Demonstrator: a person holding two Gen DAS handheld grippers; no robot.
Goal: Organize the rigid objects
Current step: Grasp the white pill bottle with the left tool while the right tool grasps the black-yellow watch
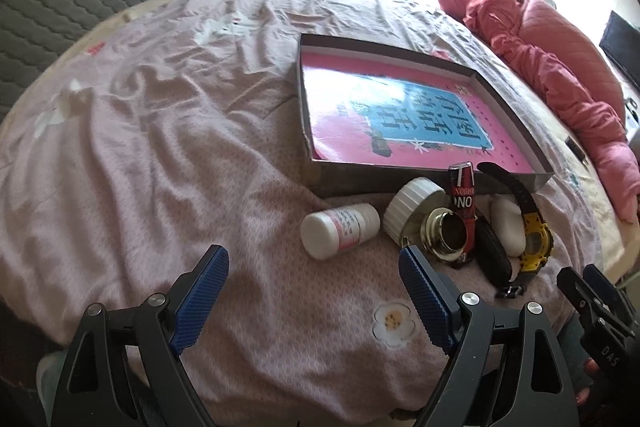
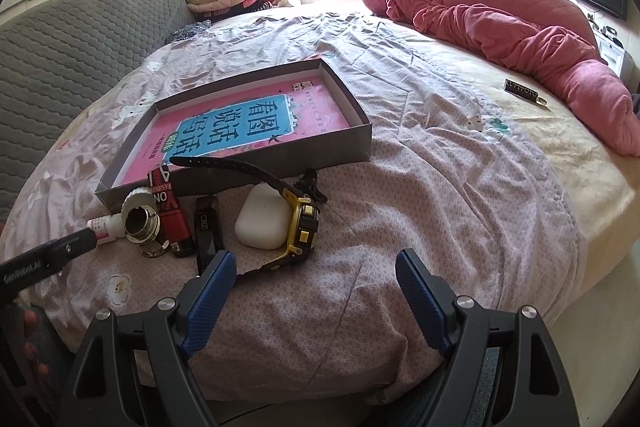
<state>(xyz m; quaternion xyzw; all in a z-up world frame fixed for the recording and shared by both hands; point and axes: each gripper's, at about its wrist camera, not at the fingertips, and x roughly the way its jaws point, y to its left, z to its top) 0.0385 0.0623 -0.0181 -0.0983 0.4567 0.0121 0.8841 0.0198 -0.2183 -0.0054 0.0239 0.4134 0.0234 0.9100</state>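
Blue ribbed fingertips (image 1: 200, 303) nearest the lens, spread wide: left gripper (image 1: 314, 301) released, holding nothing, hovering over the pink bedsheet (image 1: 160, 155). Same for the right gripper (image 2: 316, 301), jaws parted and bare above the sheet, "GenRobot.AI" readable on the left tool's body at the left edge of the right wrist view.

Just beyond the left jaws, slightly right of centre: white pill bottle (image 1: 340, 231) on its side, long axis running left-right, cap toward the left, label print too small to read. Beside it, a white ribbed jar (image 1: 414, 211) tipped over, gold mouth facing the camera. Touching that, a red-and-black lighter (image 1: 464, 203) with "ON" and "FASHION" printed, long axis pointing away toward the box. Further right, a black rectangular case (image 2: 207, 231), a white oval soap-like block (image 2: 262, 223), possibly an earbud case, and a yellow-and-black watch (image 2: 300, 227) standing on edge against it, one strap arching back onto the box rim, the other trailing toward the right gripper's left fingertip.

Behind the cluster, a shallow grey box (image 2: 280, 163) holding a pink-and-blue book (image 2: 240, 131) with large Chinese characters. Well apart to the right, a small dark tag (image 2: 522, 91) with unreadable lettering, near a rumpled pink quilt (image 2: 500, 15).
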